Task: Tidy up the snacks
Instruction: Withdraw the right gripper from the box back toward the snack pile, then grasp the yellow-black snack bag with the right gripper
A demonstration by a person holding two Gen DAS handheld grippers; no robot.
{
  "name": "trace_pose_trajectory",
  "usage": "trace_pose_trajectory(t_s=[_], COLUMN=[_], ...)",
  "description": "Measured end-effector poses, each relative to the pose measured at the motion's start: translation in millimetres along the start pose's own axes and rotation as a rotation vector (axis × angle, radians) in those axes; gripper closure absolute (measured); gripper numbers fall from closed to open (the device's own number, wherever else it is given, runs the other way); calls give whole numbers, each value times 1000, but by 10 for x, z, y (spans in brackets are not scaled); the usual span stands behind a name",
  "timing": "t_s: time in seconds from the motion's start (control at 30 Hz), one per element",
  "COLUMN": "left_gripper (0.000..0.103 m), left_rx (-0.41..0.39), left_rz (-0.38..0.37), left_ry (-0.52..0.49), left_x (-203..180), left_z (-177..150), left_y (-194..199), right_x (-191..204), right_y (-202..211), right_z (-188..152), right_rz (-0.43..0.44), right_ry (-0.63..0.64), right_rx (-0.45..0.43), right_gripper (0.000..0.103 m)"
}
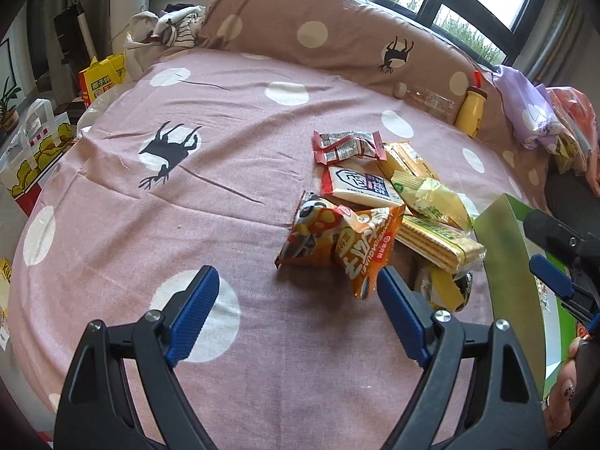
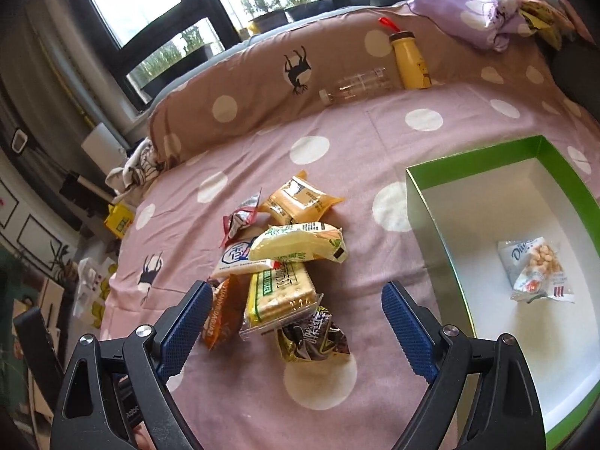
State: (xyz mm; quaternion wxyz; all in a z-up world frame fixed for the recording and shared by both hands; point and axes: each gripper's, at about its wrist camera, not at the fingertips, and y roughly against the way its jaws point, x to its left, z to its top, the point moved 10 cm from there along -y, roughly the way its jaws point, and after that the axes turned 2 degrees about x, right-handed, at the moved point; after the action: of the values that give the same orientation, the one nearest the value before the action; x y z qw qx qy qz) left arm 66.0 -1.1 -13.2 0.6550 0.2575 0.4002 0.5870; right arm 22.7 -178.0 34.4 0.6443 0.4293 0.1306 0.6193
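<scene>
A pile of snack packets lies on the pink dotted bedspread [image 1: 187, 206]. My left gripper [image 1: 298, 281] hovers open just in front of the pile, its right finger beside an orange packet [image 1: 362, 251]. My right gripper [image 2: 298, 292] is also open, and its fingers flank a cracker pack [image 2: 277, 292] and a dark packet [image 2: 315, 337] without touching them. Further back lie a yellow-green packet [image 2: 296, 243], a white packet [image 2: 240, 258], a yellow packet [image 2: 300, 198] and a red-edged packet [image 2: 240, 219]. To the right stands an open green box [image 2: 435, 232] with one white snack bag [image 2: 536, 270] inside.
A long brown dotted pillow [image 2: 262, 86] borders the far side, with a yellow bottle [image 2: 408, 60] and a clear bottle [image 2: 356, 86] against it. Purple cloth [image 2: 468, 3] is heaped at the far right. Bags and boxes [image 1: 41, 150] stand on the floor left of the bed.
</scene>
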Motion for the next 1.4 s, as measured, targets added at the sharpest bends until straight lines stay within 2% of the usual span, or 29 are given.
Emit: trace_pose_trajectory(t_s=[0.1,0.27,0.5,0.6,0.73,0.83,1.0,1.2,1.4], left_gripper=[17,17,17,18,21,25,26,33,34], left_rx=[3,-9,-15,-20,-6,3,32,64,91], left_rz=[-8,3,-31,-40,-81,-122,-202,-222,-239], left_ry=[-5,-41,-64,-87,-108,-129,-167,-200,-210], left_x=[-51,-138,-290,-355,-475,-607,-854,-995,-1059], left_z=[-15,-39,-54,-66,-107,-140,-227,-275,-324], left_y=[-12,-8,-20,-25,-50,-55,-109,-239,-320], right_x=[-62,-148,-220,-224,-217,-159,-66,-66,-3], right_y=[-20,-58,-76,-88,-111,-164,-233,-488,-539], right_z=[-37,-91,-106,-105,-126,-175,-231,-374,-427], right_rz=[35,38,60,79,73,108,120,156,205], right_ry=[-29,-55,-82,-93,-85,-91,-52,-79,-77], right_rx=[20,41,59,67,82,116,148,245,268], right_gripper=[11,11,11,16,27,32,33,33,33])
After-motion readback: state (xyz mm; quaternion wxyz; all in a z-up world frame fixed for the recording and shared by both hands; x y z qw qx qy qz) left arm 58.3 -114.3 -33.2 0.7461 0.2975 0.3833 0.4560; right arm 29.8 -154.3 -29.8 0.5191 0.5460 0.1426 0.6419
